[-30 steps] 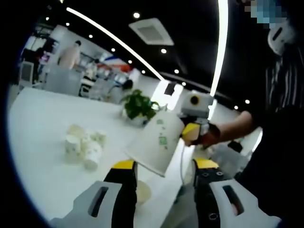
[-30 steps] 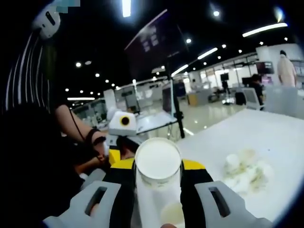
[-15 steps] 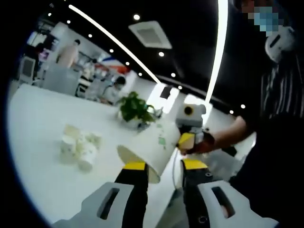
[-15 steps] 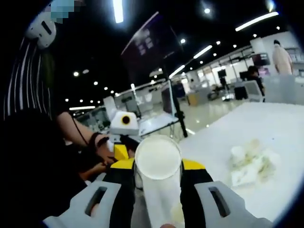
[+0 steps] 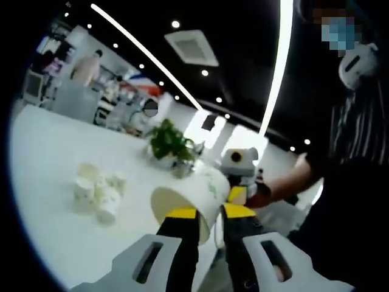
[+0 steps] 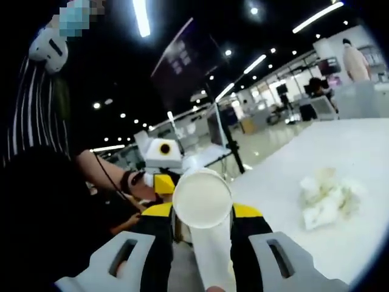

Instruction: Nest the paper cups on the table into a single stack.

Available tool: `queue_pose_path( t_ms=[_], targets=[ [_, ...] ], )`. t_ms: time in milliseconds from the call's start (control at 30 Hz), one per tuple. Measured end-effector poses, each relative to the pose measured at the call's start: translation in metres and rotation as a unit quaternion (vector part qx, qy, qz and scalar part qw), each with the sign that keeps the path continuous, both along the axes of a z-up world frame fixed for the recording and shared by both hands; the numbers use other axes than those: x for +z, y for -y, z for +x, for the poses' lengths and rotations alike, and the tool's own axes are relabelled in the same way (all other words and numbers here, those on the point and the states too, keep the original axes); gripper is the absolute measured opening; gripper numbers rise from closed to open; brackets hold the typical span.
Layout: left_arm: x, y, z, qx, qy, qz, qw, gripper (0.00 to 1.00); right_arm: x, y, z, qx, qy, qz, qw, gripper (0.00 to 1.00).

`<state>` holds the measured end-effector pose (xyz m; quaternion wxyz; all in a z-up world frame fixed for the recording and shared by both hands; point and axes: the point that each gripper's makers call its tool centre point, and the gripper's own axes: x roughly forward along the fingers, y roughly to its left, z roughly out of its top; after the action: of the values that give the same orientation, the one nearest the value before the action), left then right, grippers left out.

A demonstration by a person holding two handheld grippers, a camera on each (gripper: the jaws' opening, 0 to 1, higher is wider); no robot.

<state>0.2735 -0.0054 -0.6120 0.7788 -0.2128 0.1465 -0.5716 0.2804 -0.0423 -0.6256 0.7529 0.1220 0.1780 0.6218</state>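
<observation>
The cup (image 6: pixel 202 201) sits clamped between the right gripper (image 6: pixel 202 214) jaws, its closed base facing that camera and its open mouth pointing away, toward the left gripper (image 6: pixel 161 181) at about 10 o'clock in the right gripper view. In the left gripper view the same cup (image 5: pixel 189 198) lies on its side in mid-air, mouth toward the lens, with the right gripper (image 5: pixel 238 190) behind it at 2 o'clock. The left gripper's (image 5: pixel 203 214) own jaws stand close together at either side of the cup's rim; whether they touch or pinch it I cannot tell.

The other cups (image 5: pixel 97 191) lie in a loose heap on the white counter (image 5: pixel 48 152), at 9 o'clock in the left gripper view, well apart from the held cup. In the right gripper view that heap (image 6: pixel 328 196) is at 3 o'clock on the counter (image 6: pixel 316 243).

The step in hand looks like a hand-over or re-grip of one cup between the two grippers, above the counter's near edge. The next move probably calls for one gripper to take firm hold near the rim without crushing the thin wall, the other to let go, and then for the cup to be carried to the heap and lined up with another cup for nesting.
</observation>
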Motion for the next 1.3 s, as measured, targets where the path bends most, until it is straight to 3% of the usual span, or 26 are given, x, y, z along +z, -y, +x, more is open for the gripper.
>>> queue_pose_path(
  t_ms=[533,900,1300],
  targets=[
    [0.009,0.005,-0.016,-0.050,-0.016,-0.006,0.9986,0.00,-0.005,0.000,-0.005,0.013,-0.004,-0.002,0.9999,0.30],
    [0.010,0.003,-0.015,-0.052,-0.009,0.007,0.9986,0.00,-0.005,-0.002,-0.004,0.011,0.004,-0.003,0.9999,0.30],
    [0.006,0.008,-0.013,-0.063,-0.007,0.023,0.9977,0.00,0.001,0.001,0.001,-0.002,0.010,-0.006,0.9999,0.42]
  ],
)
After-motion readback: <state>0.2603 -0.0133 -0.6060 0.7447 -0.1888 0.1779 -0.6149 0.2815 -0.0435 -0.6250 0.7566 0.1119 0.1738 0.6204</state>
